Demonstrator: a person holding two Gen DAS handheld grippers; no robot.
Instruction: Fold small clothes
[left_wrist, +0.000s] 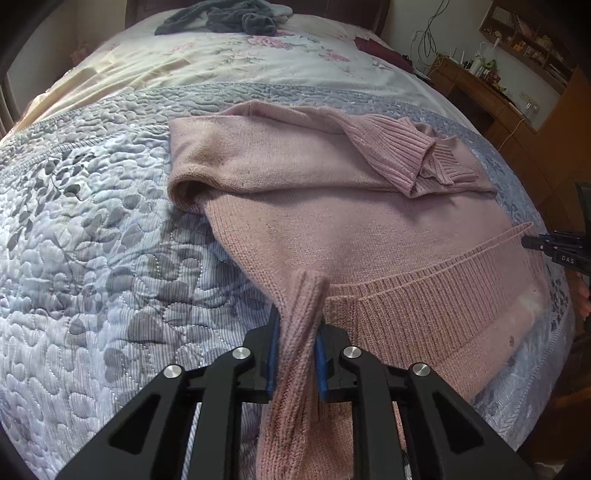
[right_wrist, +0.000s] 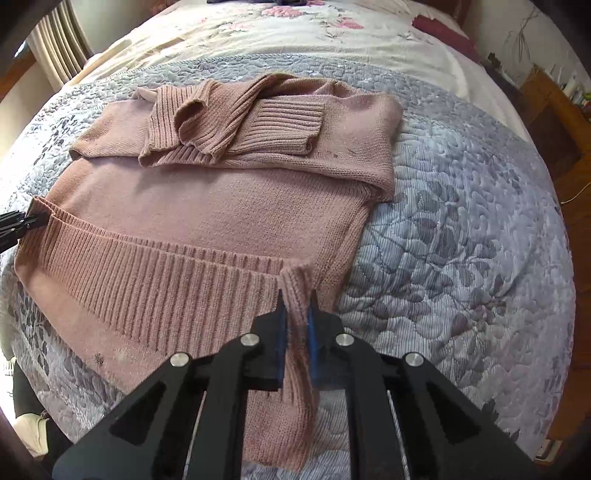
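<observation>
Left wrist view: left gripper (left_wrist: 297, 325) clenched on ribbed hem corner of pink sweater (left_wrist: 332, 206). Sweater lies on quilted bedspread (left_wrist: 92, 221), sleeves folded across upper part. Right wrist view: right gripper (right_wrist: 295, 314) clenched on opposite hem corner. Grey clothes (left_wrist: 229, 16) lie far up bed.

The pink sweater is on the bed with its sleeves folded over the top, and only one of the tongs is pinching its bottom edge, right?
Not quite: both tongs are pinching the bottom edge. The left wrist view shows the left tongs shut on the pink sweater, and the right wrist view shows the right tongs shut on the other corner. The sleeves are folded over the top, on the bed.
</observation>
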